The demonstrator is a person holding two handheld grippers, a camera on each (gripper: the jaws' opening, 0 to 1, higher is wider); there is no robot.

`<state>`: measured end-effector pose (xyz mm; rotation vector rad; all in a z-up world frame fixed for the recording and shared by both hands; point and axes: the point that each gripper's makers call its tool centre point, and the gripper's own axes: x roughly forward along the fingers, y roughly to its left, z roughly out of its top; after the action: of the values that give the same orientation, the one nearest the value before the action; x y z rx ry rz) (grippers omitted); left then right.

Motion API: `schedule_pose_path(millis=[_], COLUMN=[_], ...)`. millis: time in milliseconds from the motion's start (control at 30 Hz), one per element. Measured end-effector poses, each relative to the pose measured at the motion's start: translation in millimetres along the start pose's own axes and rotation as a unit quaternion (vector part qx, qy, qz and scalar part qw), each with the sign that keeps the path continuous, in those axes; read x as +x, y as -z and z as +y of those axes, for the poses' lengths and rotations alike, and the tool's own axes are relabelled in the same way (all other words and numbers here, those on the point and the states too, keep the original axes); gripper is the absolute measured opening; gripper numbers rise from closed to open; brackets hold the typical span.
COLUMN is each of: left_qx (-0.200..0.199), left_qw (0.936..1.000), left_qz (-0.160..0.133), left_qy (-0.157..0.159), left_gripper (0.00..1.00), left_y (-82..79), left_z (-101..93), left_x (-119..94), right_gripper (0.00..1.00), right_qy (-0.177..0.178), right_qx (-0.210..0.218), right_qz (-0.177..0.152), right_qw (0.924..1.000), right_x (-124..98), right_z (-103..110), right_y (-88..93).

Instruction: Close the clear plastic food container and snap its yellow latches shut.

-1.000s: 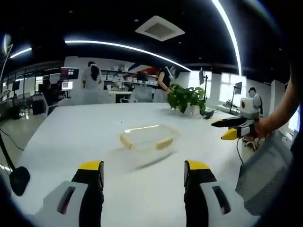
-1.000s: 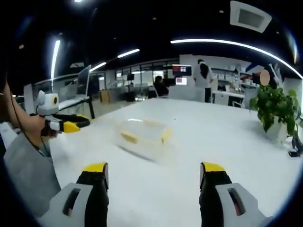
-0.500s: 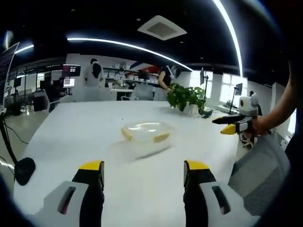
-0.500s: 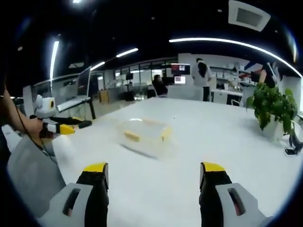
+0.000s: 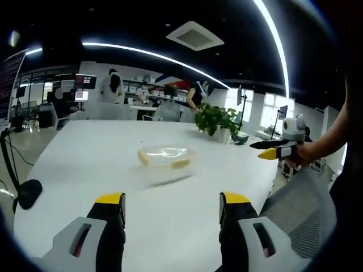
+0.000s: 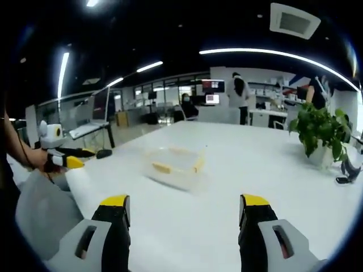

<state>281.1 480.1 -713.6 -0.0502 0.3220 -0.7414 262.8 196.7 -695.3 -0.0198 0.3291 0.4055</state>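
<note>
My left fingers (image 5: 172, 205) stand wide apart with nothing between them, hovering over the white counter (image 5: 85, 164). My right fingers (image 6: 184, 208) are spread just as wide and hold nothing. Ahead of both, near the middle of the counter and well apart from either pair, sits the clear food container (image 5: 165, 157): a shallow see-through box with its lid on and yellow latches at its ends; whether they are snapped down is too blurred to tell. In the right gripper view the container (image 6: 174, 163) lies ahead, a little left of centre. A potted plant (image 5: 214, 119) stands beyond it. Compared with a second ago, the container looks smaller and farther off in both views.
</note>
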Motion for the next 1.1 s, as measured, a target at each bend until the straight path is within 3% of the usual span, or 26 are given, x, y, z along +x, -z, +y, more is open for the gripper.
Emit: schedule_pose_path(millis=[133, 233, 367, 500, 567, 633, 667, 700, 733, 800, 867, 967, 1100], left_qx=[-0.005, -0.013, 0.002, -0.008, -0.016, -0.032, -0.002, 0.021, 0.024, 0.012, 0.025, 0.042, 0.051], left_qw=[0.9999, 0.9999, 0.9996, 0.9995, 0.9984, 0.9985, 0.9987, 0.9967, 0.9948, 0.9955, 0.9935, 0.9943, 0.9944], left_qz=[-0.003, 0.006, 0.02, 0.019, 0.034, 0.006, 0.021, 0.055, 0.077, 0.059, 0.062, 0.067, 0.064], left_qy=[-0.009, -0.006, -0.017, -0.025, -0.042, -0.045, -0.047, -0.056, -0.063, -0.073, -0.092, -0.072, -0.067], left_gripper=[0.67, 0.66, 0.62, 0.59, 0.58, 0.58, 0.59, 0.61, 0.6, 0.56, 0.56, 0.56, 0.58], left_y=[5.6, 11.5, 14.7, 18.5, 22.6, 13.7, 20.3, 31.8, 40.0, 33.8, 32.9, 34.5, 31.5], left_z=[-1.7, -7.7, -9.7, -12.2, -7.6, -10.1, -10.9, -8.1, -5.6, -2.0, 7.5, -2.5, -5.8], left_x=[-5, -7, -10, -12, -16, -19, -18, -19, -18, -15, -16, -15, -13], right_gripper=[0.79, 0.79, 0.78, 0.77, 0.77, 0.77, 0.76, 0.75, 0.73, 0.68, 0.69, 0.69, 0.71], right_qy=[0.0, 0.002, -0.001, -0.019, -0.026, -0.027, -0.031, -0.034, -0.03, -0.031, -0.056, -0.061, -0.061], right_qx=[0.014, 0.006, 0.005, -0.008, -0.003, -0.002, 0.001, 0.004, -0.007, -0.036, -0.022, -0.033, -0.025], right_qz=[-0.004, 0.012, 0.005, 0.012, 0.004, 0.003, -0.001, 0.003, 0.033, 0.045, 0.022, 0.027, 0.017], right_qw=[0.9999, 0.9999, 1.0, 0.9997, 0.9996, 0.9996, 0.9995, 0.9994, 0.999, 0.9978, 0.9979, 0.9972, 0.9977], right_x=[-5, -6, -5, 0, -3, -5, -4, -3, -3, -2, 0, 0, -2], right_z=[3, 5, 10, 18, 20, 20, 20, 21, 20, 22, 33, 36, 35], right_y=[7.4, 19.6, 19.5, 24.4, 22.1, 21.4, 22.6, 25.7, 36.7, 39.5, 32.3, 33.3, 30.1])
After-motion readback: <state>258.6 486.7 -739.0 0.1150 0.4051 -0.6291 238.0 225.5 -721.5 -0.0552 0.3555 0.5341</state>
